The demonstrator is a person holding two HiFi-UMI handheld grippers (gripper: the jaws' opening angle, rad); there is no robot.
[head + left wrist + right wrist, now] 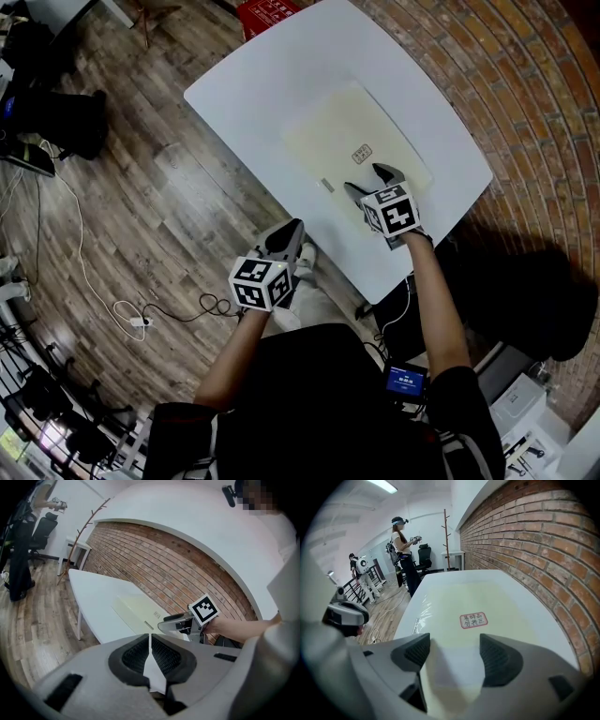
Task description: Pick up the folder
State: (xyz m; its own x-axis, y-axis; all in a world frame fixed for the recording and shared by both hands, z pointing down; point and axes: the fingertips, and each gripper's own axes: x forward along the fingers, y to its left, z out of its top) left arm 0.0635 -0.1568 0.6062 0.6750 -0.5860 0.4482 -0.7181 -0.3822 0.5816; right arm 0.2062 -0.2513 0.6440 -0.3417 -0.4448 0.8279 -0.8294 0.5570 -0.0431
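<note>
A pale cream folder with a small red-framed label lies flat on the white table. My right gripper stands open, tilted down over the folder's near edge, and its jaws straddle the cream sheet without pressing it. My left gripper is shut on nothing and hangs off the table's near edge, over the floor. In the left gripper view the folder lies ahead on the table, with the right gripper beside it.
A brick wall runs along the table's far and right side. Wooden floor with a white cable lies to the left. Two people and a coat stand are in the background of the right gripper view.
</note>
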